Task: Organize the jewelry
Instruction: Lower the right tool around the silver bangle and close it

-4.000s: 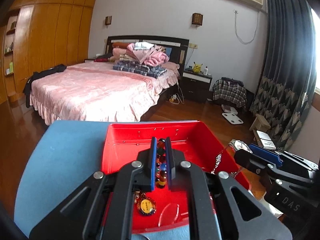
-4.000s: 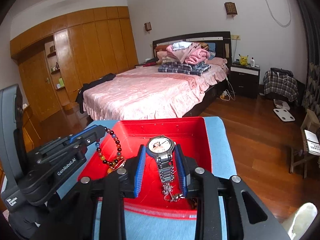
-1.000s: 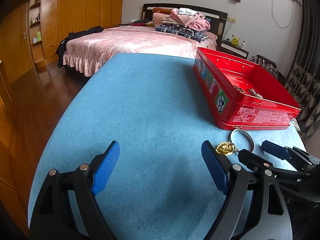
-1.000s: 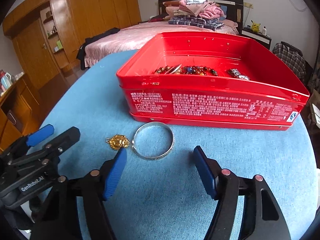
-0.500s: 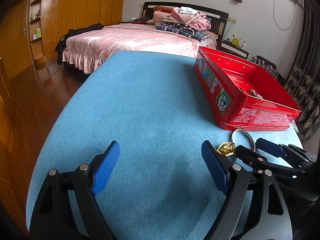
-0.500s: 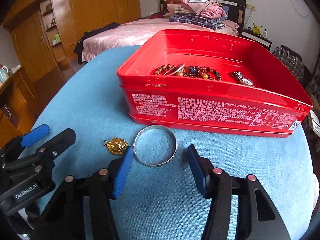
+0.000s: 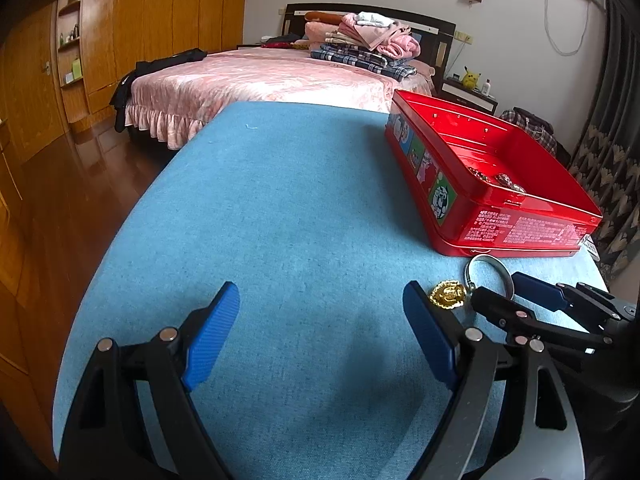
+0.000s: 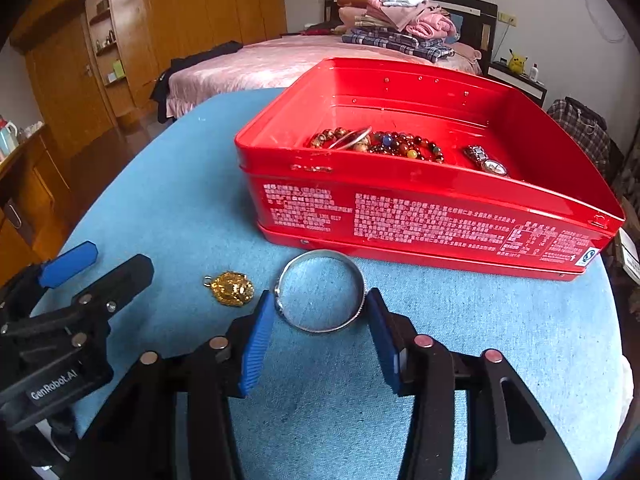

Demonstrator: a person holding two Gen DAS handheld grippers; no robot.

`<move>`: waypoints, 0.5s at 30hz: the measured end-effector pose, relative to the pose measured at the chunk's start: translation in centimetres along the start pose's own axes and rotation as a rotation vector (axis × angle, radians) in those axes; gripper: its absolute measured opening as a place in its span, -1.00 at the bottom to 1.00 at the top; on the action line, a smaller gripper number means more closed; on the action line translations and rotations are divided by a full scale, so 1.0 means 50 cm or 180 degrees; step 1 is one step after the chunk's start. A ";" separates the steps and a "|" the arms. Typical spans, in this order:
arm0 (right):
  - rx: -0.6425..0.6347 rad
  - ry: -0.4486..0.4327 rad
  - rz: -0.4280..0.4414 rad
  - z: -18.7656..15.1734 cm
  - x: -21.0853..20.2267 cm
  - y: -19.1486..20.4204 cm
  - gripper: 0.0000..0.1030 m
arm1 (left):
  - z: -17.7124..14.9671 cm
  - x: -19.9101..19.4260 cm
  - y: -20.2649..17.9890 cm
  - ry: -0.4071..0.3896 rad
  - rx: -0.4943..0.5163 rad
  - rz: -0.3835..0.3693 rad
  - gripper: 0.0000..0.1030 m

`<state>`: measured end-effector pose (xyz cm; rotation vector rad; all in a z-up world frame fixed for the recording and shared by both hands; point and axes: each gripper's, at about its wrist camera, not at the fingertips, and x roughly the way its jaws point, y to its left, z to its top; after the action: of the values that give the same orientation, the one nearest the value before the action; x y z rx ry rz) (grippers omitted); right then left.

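Note:
A red tin box [image 8: 420,216] stands on the blue table; it also shows in the left wrist view [image 7: 520,228]. Inside lie bead bracelets [image 8: 392,145], a silver bangle [image 8: 352,138] and a watch [image 8: 486,162]. On the cloth in front of the box lie a second silver bangle [image 8: 356,272] and a gold pendant [image 8: 233,288]. My right gripper [image 8: 320,312] is open, its blue pads on either side of the near part of the bangle on the cloth, close to its rim. My left gripper [image 7: 320,308] is open and empty over bare cloth, left of the pendant [image 7: 448,294].
The blue table [image 7: 280,200] is round-edged, with a wooden floor below on the left. A pink bed [image 7: 256,76] with folded clothes stands behind. A dark curtain [image 7: 616,120] hangs at the right.
My right gripper has moved forward to the bangle on the cloth and its jaws have narrowed around it. My left gripper has stayed almost still, open.

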<state>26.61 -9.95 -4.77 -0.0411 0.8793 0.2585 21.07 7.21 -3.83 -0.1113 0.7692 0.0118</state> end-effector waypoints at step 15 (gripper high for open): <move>0.0165 -0.0044 -0.0150 -0.039 -0.052 -0.101 -0.10 | 0.000 0.021 -0.094 0.0101 0.0112 -0.0249 0.49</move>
<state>24.77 -15.65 -4.38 -0.0119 0.8697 0.1917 22.06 2.53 -4.11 -0.1082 0.7960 -0.0778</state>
